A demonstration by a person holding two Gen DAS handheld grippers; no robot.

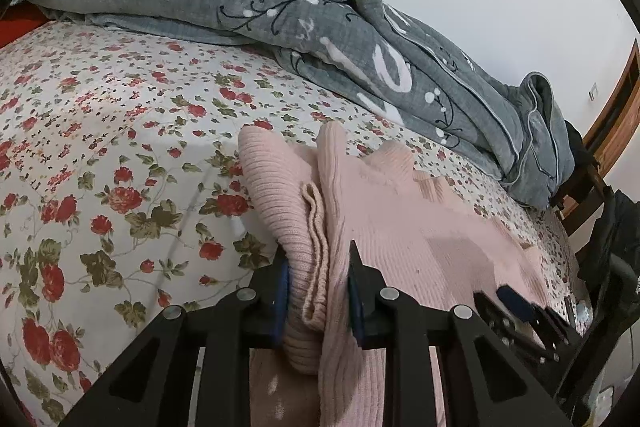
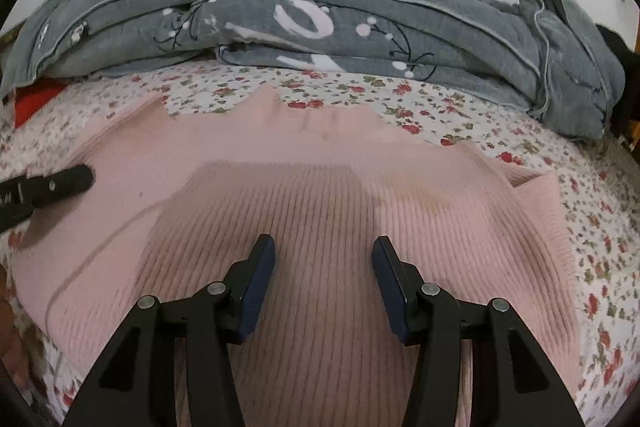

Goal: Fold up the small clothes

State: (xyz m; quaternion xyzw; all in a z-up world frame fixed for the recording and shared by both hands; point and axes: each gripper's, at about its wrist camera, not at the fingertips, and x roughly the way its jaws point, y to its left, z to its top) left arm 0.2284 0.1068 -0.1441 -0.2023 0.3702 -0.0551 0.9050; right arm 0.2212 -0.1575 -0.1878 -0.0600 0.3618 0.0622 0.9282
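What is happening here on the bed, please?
A person is folding a pink knit sweater on a floral bedsheet, using two tools. The left hand-held gripper is shut on a bunched part of the sweater. The right hand-held gripper is open above the sweater's flat middle and holds nothing. A grey quilt lies bunched behind.

The left gripper [image 1: 318, 267] has its two black fingers [image 1: 280, 291] drawn partway together, blue pads pressing a bunched pink fold between them. The right gripper [image 2: 323, 255] points forward with its fingers [image 2: 260, 267] spread wide apart and nothing between the pads. It sits to the right of the left one.
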